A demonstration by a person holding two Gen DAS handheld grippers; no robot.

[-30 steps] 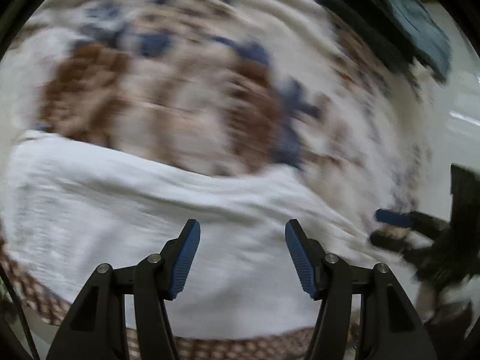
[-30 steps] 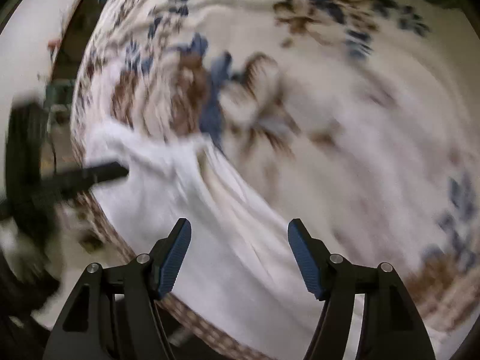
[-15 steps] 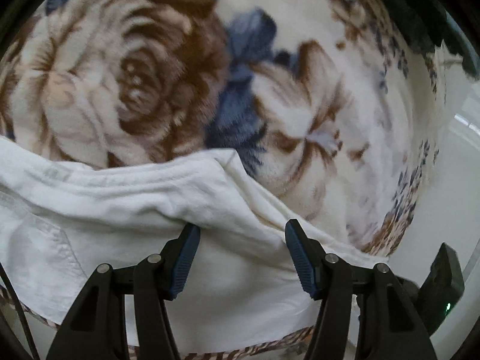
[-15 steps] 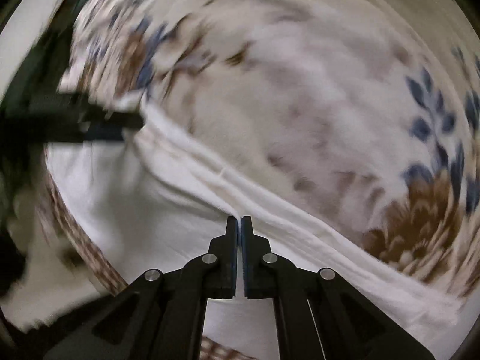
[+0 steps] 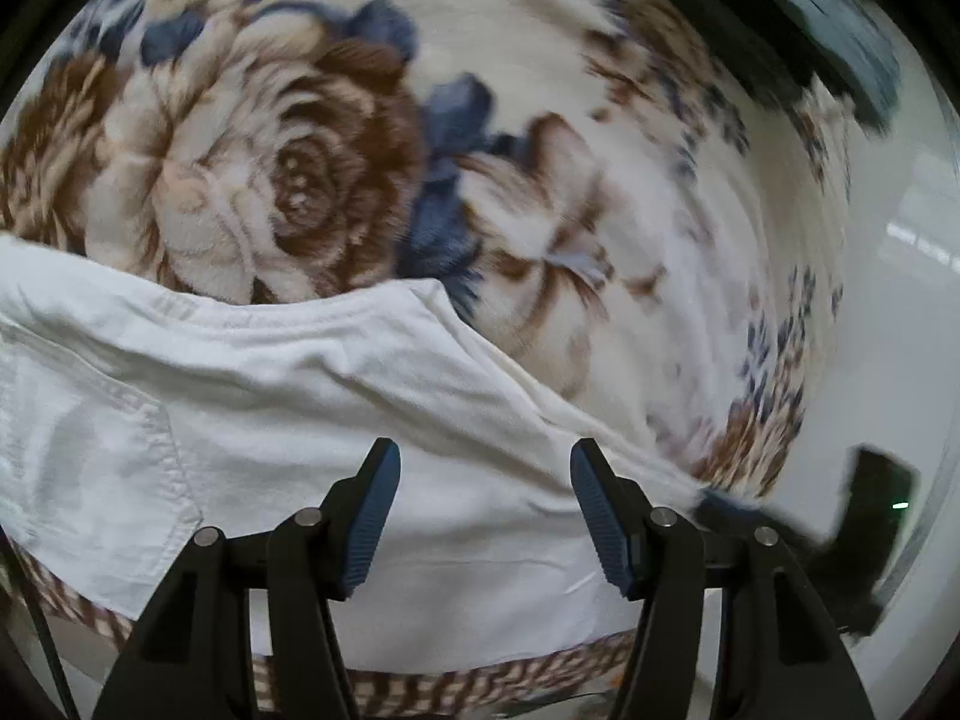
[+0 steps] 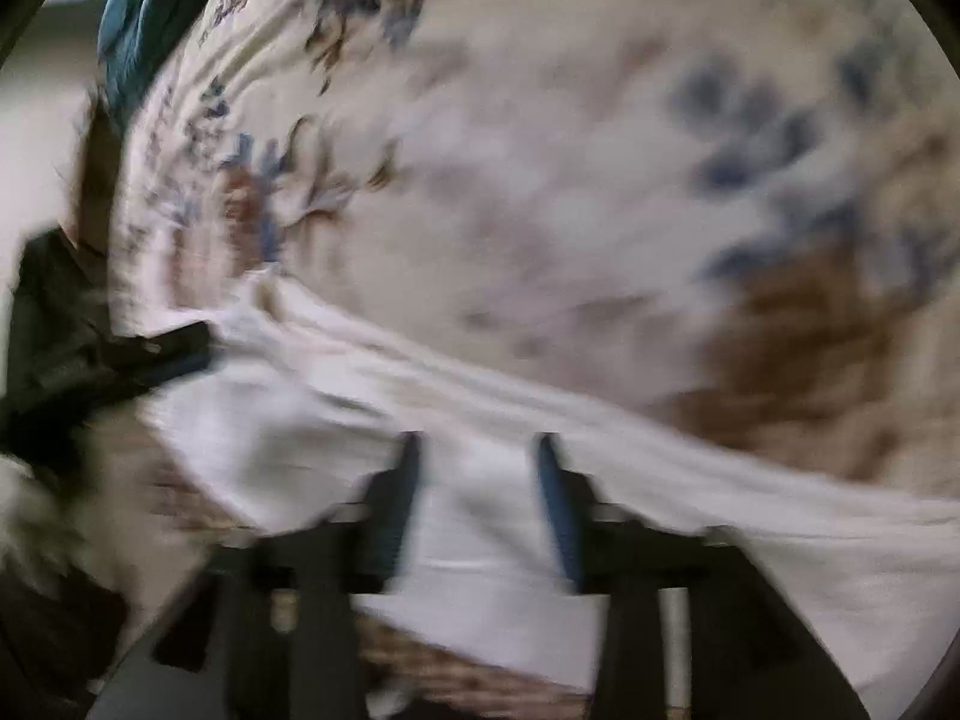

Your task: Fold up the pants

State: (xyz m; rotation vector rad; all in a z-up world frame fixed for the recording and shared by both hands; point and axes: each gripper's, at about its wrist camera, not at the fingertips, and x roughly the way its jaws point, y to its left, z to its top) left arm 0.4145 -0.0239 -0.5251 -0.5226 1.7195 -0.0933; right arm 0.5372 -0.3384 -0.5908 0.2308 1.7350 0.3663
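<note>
Currently, the white pants (image 5: 288, 420) lie spread on a flowered blanket (image 5: 288, 180), along the blanket's near edge, where a brown checked border (image 5: 480, 681) shows beneath the cloth. A stitched pocket (image 5: 102, 480) is visible on the left part of the pants in the left wrist view, and a folded edge of the fabric runs diagonally from the upper left down to the right.

The left gripper (image 5: 480, 510) points steeply down over the pants. Its jaws stand moderately apart, with blue ribbed pads (image 5: 372, 516) on the inner faces. White fabric shows in the gap, but the pads do not press on it.

The right gripper (image 6: 477, 498) is seen through heavy motion blur. Its jaws are opening, and white fabric lies in the gap between them; no grip on the cloth can be made out. In the left wrist view, this gripper appears at the lower right as a dark shape at the far end of the pants.

A dark teal cloth (image 6: 144, 18) lies at the far edge of the blanket.
</note>
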